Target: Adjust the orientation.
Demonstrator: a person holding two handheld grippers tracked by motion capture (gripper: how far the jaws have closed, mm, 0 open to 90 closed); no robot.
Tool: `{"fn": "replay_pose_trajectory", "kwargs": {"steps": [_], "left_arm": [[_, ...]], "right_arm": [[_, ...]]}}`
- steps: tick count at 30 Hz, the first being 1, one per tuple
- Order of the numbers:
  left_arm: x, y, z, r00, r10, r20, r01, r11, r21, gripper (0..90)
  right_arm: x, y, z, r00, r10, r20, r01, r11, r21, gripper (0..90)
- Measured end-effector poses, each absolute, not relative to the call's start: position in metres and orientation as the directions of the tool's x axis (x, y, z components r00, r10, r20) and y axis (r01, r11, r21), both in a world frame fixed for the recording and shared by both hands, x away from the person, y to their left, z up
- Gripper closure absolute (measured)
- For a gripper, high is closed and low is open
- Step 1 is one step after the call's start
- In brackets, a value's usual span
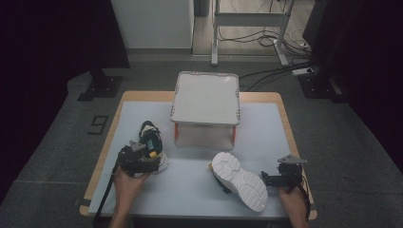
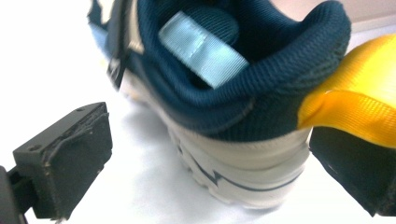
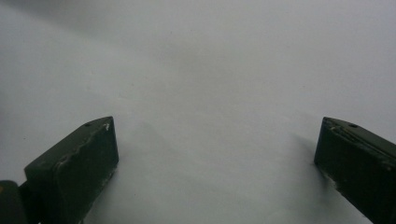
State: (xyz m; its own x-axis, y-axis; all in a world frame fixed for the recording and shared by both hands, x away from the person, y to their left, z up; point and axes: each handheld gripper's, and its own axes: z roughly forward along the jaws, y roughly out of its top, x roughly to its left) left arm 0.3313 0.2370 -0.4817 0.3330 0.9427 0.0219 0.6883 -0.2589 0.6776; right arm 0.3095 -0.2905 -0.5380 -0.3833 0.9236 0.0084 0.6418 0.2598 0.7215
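Behind yellow tab (image 2: 355, 100), shoe's (image 2: 233, 116) heel hidden.

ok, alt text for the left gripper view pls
The left claw is open around the heel of a navy and white sneaker standing on a white mat, neither jaw clearly touching it. A yellow pull tab hangs at the heel just above the right-hand jaw, and a pale blue tongue loop shows inside the collar.

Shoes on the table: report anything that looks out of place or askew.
The right-hand shoe lies tipped over, its white sole facing up, near the right gripper. The other shoe stands upright between the open fingers of the left gripper.
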Motion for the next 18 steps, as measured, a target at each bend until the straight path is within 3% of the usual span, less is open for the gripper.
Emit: {"fn": "replay_pose_trajectory", "kwargs": {"steps": [13,14,18], "left_arm": [[0.331,0.297,-0.474,0.263,0.962,0.074,0.719,-0.247,0.649,0.0],[0.332,0.302,-0.473,0.278,0.960,0.009,0.716,-0.214,0.665,2.9],[0.336,0.294,-0.474,0.328,0.943,-0.048,0.705,-0.211,0.677,5.6]], "right_arm": [[0.310,-0.291,-0.538,-0.383,0.924,0.008,0.642,0.260,0.721,0.0],[0.310,-0.291,-0.538,-0.383,0.924,0.009,0.642,0.260,0.721,0.0],[0.310,-0.291,-0.538,-0.383,0.924,0.009,0.642,0.260,0.721,0.0]]}}
